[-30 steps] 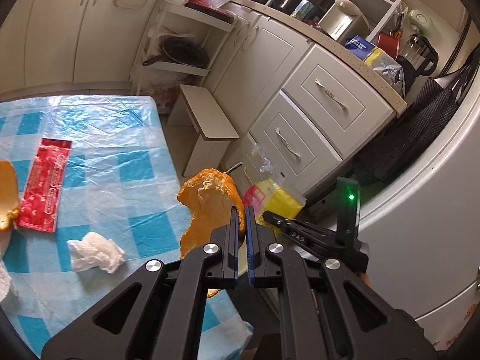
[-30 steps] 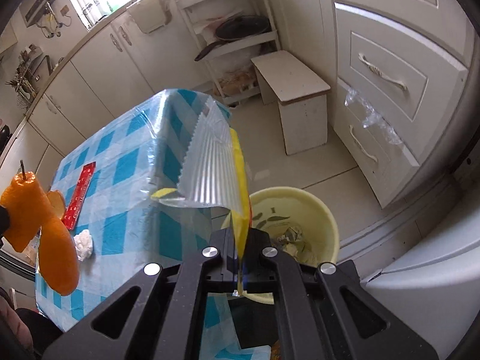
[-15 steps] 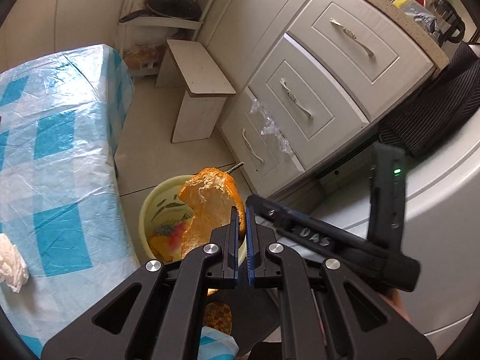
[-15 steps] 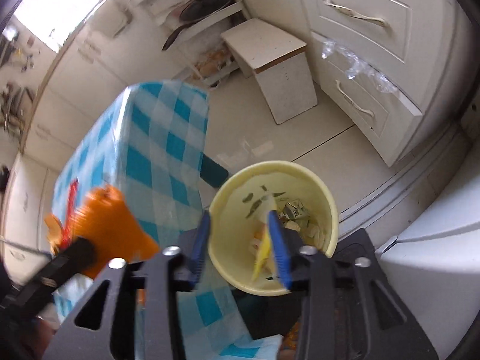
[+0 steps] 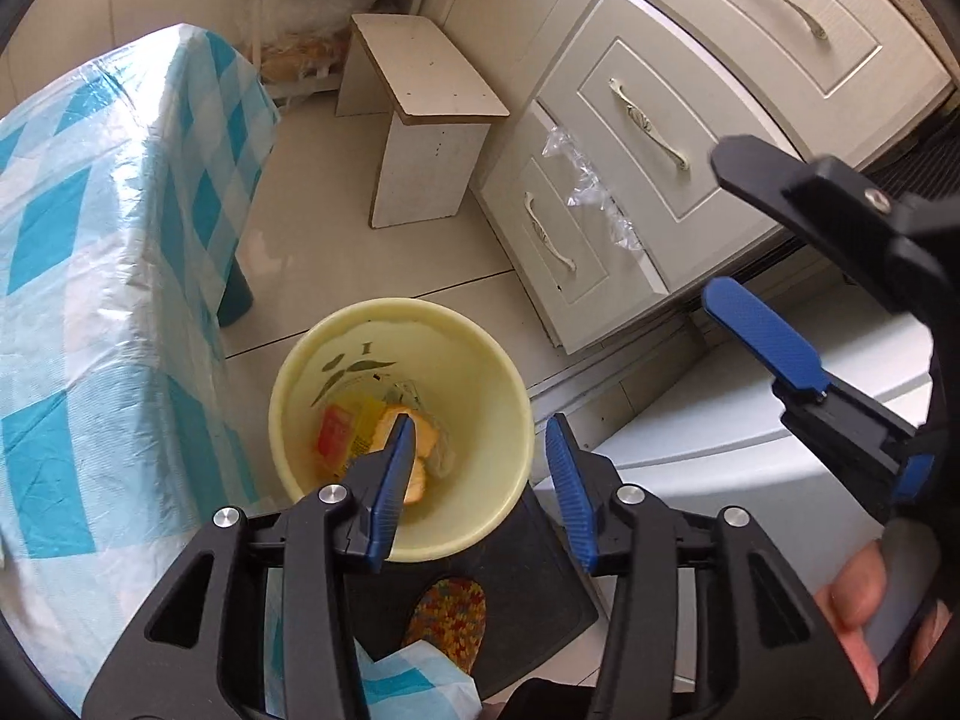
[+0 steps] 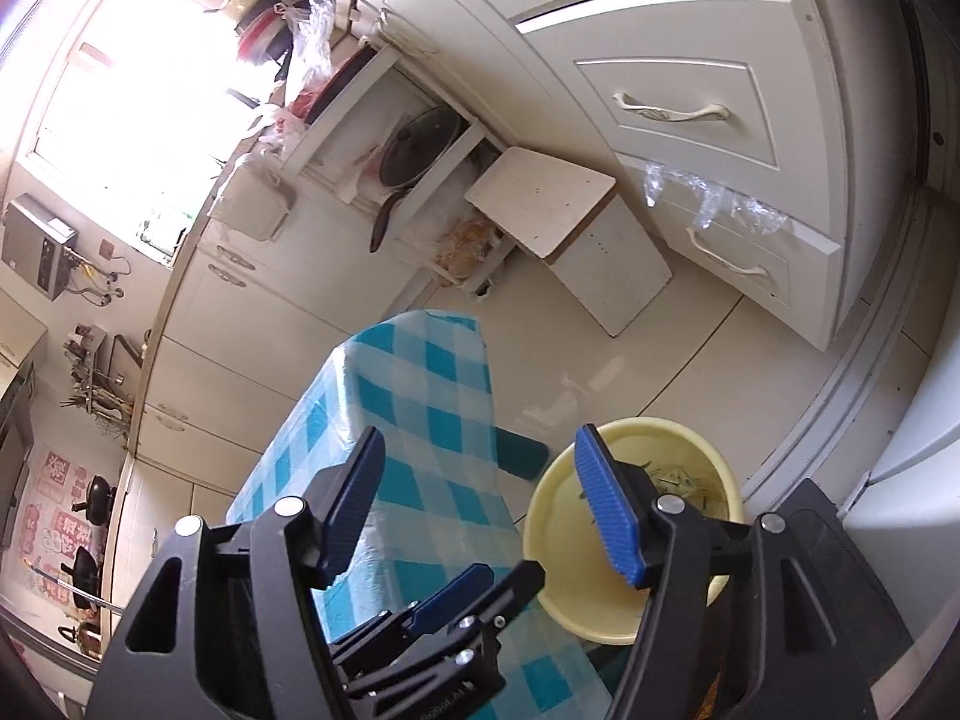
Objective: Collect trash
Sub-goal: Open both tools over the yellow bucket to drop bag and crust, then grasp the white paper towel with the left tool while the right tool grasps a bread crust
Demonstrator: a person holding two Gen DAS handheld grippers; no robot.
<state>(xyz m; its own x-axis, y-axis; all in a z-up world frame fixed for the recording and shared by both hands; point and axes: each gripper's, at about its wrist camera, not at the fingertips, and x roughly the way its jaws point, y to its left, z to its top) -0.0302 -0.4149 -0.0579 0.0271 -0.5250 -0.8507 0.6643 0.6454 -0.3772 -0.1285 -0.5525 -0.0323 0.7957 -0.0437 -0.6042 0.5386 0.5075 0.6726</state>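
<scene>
Jaws of both grippers spread and empty above the bin; the peel and the wrapper are now inside it.

The left gripper, which pinched an orange peel half a second ago, has released it: the peel lies at the bottom of the yellow bin, beside the red-and-yellow wrapper. The right gripper hangs beside the bin, over the edge of the checked surface. Judgement: this drop is complete; other scraps seen earlier on the surface remain to be collected.
</scene>
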